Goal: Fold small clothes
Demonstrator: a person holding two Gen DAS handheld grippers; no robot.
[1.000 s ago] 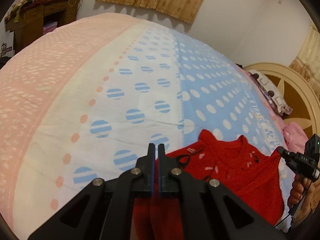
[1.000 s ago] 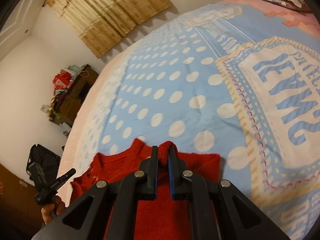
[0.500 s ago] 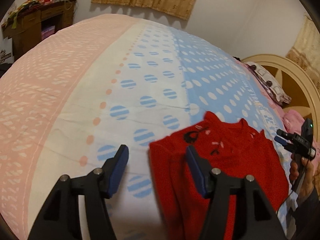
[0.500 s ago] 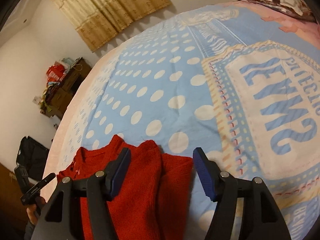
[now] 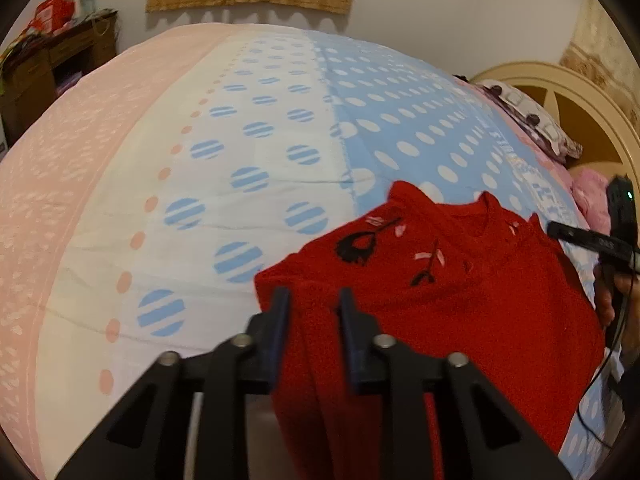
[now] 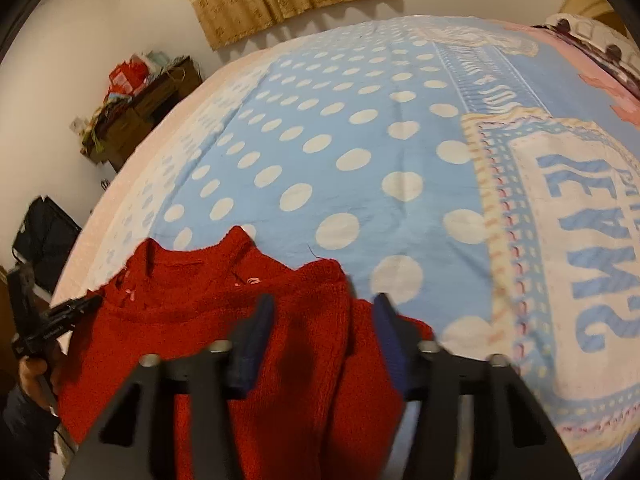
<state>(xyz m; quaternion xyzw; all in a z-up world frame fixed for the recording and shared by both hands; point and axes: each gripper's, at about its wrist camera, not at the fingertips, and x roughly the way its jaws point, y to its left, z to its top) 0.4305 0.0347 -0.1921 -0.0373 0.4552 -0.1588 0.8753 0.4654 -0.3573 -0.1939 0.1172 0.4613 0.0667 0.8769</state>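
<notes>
Both grippers, left gripper point(image 5: 311, 330) and right gripper point(image 6: 323, 342), have just been closing, fingers seemingly still parted astride the red sweater point(image 5: 460, 292); pinch both folded sleeves evenly, then carry toward 12 o'clock.

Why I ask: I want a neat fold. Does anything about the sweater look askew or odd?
Nothing looks damaged. The red sweater lies on the bedspread, with a fold running lengthwise near each side edge. A thin loose thread sticks up at one shoulder in the right wrist view.
</notes>
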